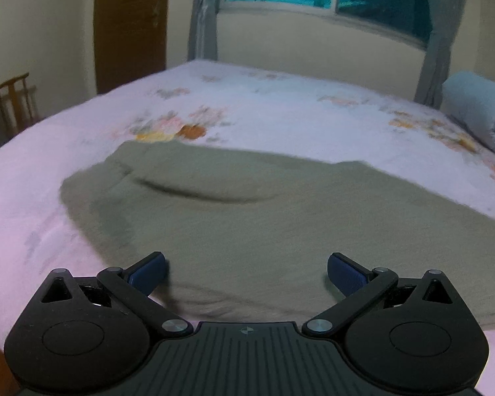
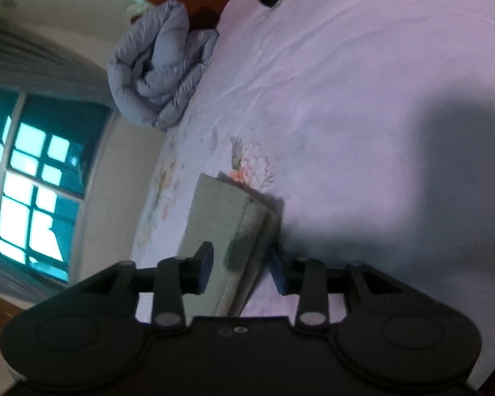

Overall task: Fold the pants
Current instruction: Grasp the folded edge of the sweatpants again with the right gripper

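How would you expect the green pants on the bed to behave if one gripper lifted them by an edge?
The pants would probably droop, since they lie limp with soft ripples on the bed. Their layers may slide apart, as stacked edges show between the right gripper pads. They look light.

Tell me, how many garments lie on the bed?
1: the green pants lie spread on the bed sheet, in front of the left hand-held gripper. Others may lie outside the views.

- A bed [image 1: 280,109] covered by a pale sheet with faded flower prints.
- Green-grey pants [image 1: 247,217] lie spread flat on the sheet.
- A rolled grey-blue quilt [image 2: 158,76] rests at the bed's far end.
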